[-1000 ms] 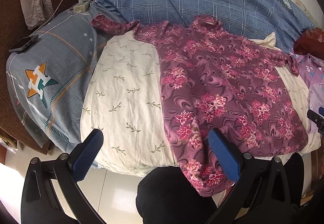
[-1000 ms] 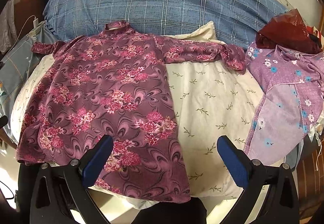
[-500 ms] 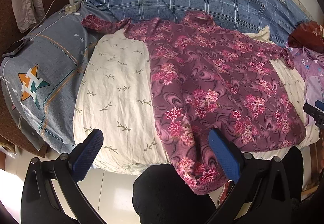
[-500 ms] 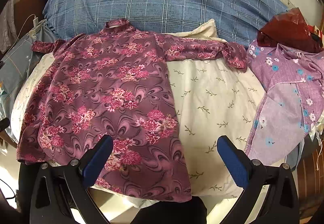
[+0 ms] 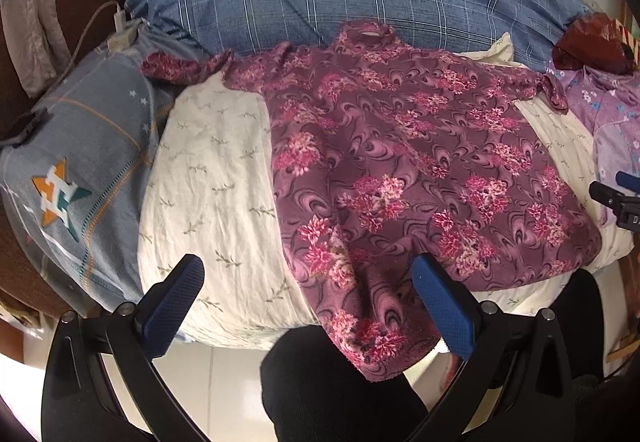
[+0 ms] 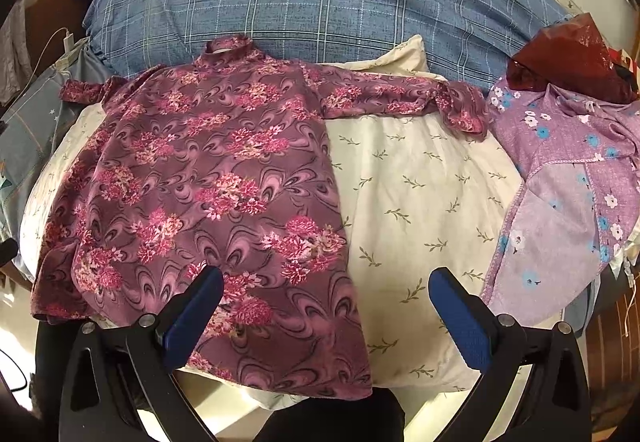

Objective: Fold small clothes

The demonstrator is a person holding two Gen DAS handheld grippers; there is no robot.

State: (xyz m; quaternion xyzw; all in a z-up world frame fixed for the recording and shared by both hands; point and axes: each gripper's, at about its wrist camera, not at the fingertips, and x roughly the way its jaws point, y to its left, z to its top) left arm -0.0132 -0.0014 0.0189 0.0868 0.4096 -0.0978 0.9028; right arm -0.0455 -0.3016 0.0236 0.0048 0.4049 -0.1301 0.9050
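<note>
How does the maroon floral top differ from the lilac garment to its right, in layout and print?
The maroon floral top lies spread flat on the cream pillow, sleeves out to both sides; the lilac garment is bunched, with one edge turned over. The maroon floral top carries dense pink flower clusters on swirls; the lilac garment has sparse small white and blue flowers. Neither is folded or gripped: the left gripper and right gripper are both open.

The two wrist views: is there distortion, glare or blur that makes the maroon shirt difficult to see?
Left wrist view: strong fisheye bending with dark corners; the maroon floral shirt is sharp and evenly lit, and only the floor tiles show glare. Right wrist view: the same bending curves the blue plaid quilt; the shirt's pattern is clear, with no motion blur and bright glare only at the lower left edge.
</note>
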